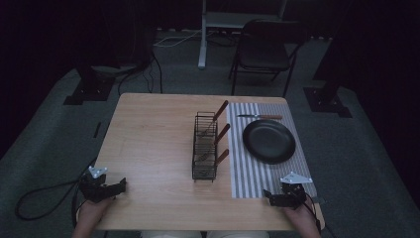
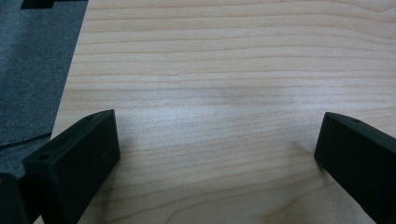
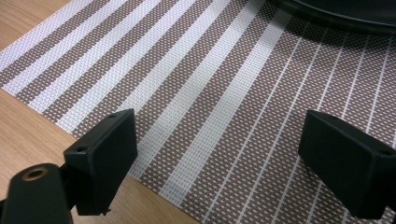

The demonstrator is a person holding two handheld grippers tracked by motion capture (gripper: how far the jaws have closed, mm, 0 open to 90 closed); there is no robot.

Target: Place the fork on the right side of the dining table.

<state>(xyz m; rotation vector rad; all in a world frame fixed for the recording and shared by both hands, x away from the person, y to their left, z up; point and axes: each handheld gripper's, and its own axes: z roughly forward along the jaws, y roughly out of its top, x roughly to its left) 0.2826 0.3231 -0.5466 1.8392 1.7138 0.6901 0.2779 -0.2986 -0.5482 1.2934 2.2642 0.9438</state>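
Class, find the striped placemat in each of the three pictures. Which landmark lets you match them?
High view: the striped placemat lies on the table's right part, under the black plate.
Left gripper view: bare wooden table, no placemat.
Right gripper view: placemat ahead of the jaws.
Shared landmark: the black plate's rim, top right.

Black wire rack (image 1: pixel 205 146) mid-table, 3 wooden-handled utensils (image 1: pixel 221 132) inside, handles tilted right.
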